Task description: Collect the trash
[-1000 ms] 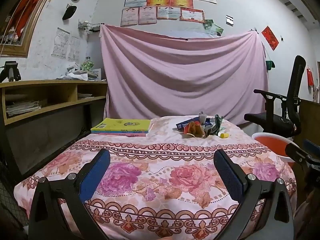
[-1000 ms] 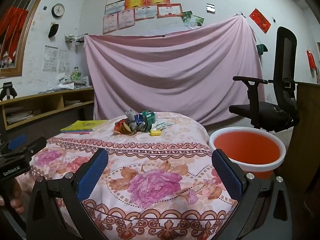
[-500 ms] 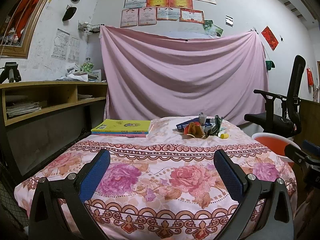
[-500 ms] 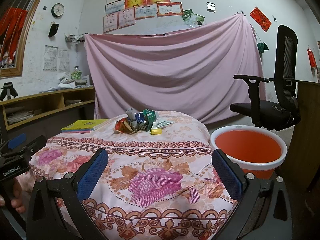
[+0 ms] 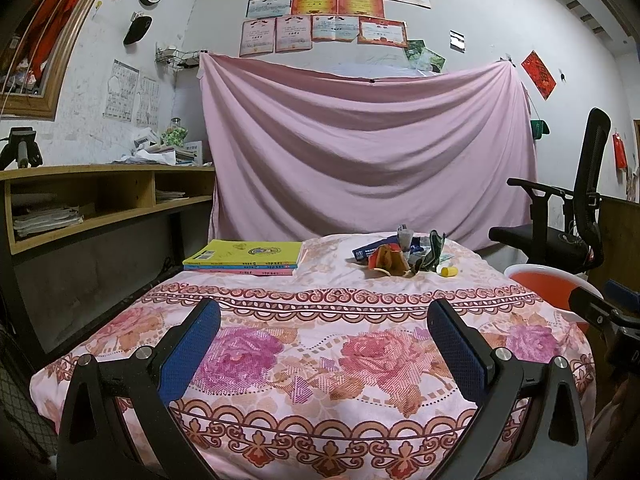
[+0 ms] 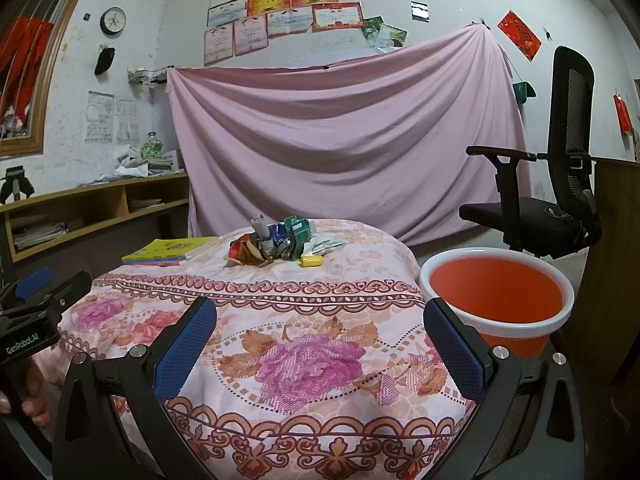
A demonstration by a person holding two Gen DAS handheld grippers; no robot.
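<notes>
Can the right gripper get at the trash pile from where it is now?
Probably yes. The right gripper is open and holds nothing, and only bare bedspread lies between it and the trash pile. The bucket stands off to its right and the books to the left, so neither blocks it.

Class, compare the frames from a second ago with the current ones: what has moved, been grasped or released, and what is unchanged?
Nothing visibly changed: both the left gripper and the right gripper hang open and empty over the near edge of the bed, the trash pile lies untouched, and the orange bucket stands in place.
</notes>
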